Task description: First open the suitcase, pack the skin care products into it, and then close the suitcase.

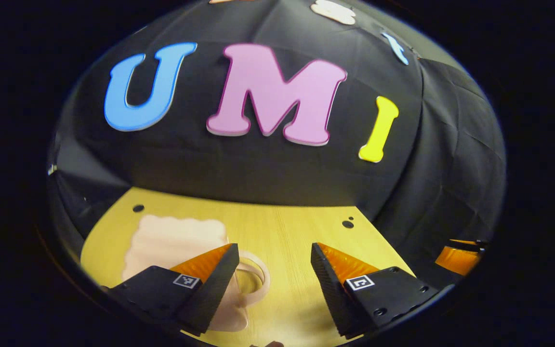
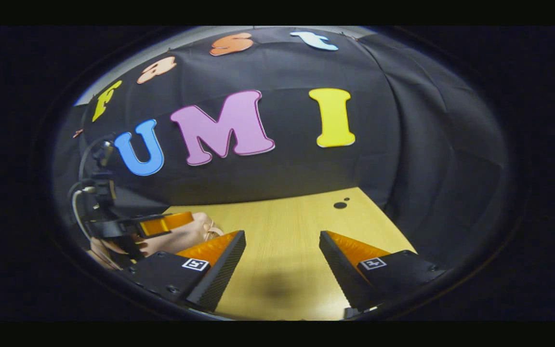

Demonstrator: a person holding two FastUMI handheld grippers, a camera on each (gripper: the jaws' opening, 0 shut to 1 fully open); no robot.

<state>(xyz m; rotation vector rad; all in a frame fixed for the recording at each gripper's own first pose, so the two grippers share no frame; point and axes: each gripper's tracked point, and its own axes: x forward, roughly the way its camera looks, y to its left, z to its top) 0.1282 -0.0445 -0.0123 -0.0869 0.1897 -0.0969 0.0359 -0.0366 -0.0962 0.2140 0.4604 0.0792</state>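
Both claws released above the surface (image 1: 282, 231)

We see the pale pink suitcase (image 1: 171, 246) (scalloped edge, loop handle) lying behind the left claw (image 1: 274, 262); right claw (image 2: 282, 250) spread.

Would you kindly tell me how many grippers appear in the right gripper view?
2. The right gripper is at the bottom, open over the table; the left gripper is at the left edge, by the pink suitcase. I see nothing that could hide another.

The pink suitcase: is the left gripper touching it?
Cannot tell. In the left gripper view the open left gripper hangs over the suitcase, one finger overlapping it.
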